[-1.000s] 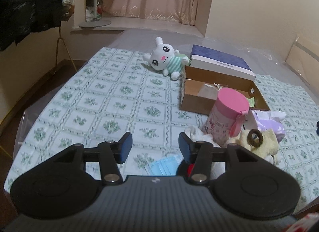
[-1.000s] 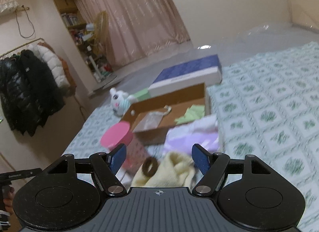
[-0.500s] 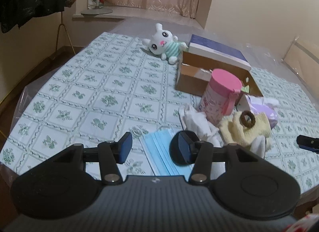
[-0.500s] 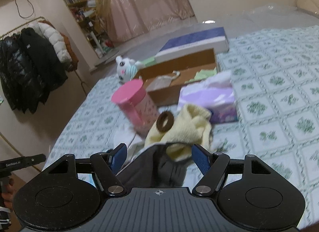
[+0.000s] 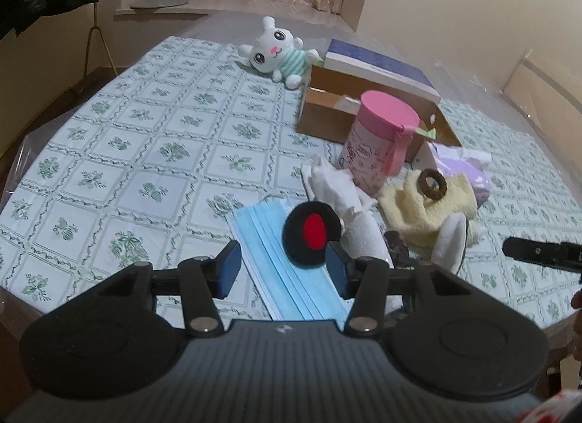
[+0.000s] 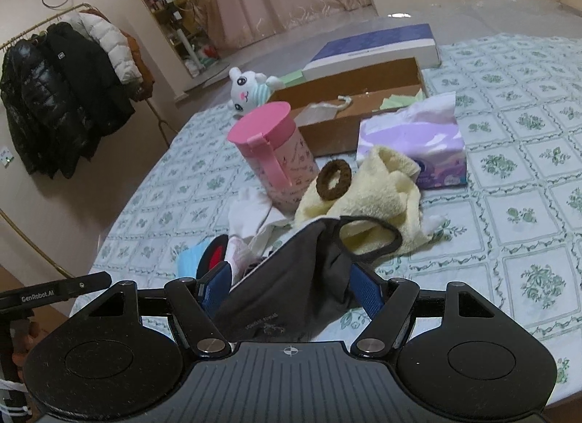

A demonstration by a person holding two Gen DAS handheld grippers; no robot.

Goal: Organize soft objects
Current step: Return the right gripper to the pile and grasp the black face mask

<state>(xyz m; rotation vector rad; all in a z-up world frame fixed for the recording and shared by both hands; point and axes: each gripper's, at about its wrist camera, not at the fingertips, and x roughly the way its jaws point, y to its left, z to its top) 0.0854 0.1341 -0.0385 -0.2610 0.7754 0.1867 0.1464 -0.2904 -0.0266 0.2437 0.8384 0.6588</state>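
At lower centre of the left wrist view, the left gripper (image 5: 282,270), jaws apart, frames a flat blue face mask (image 5: 280,263) under a black-and-red pad (image 5: 312,234). Rightward: white cloth (image 5: 336,188), pink canister (image 5: 378,143), yellow towel (image 5: 429,210). The right gripper (image 6: 291,286), jaws apart, straddles a dark mask (image 6: 291,277).

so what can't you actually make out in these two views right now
- Cardboard box contents: left wrist view, pink canister blocks most of them.
- Blue face mask near end: left wrist view, hidden behind the left gripper.
- Black cloth grip: right wrist view, it covers the right gripper pads, contact unclear.
- Black cloth print: too small.
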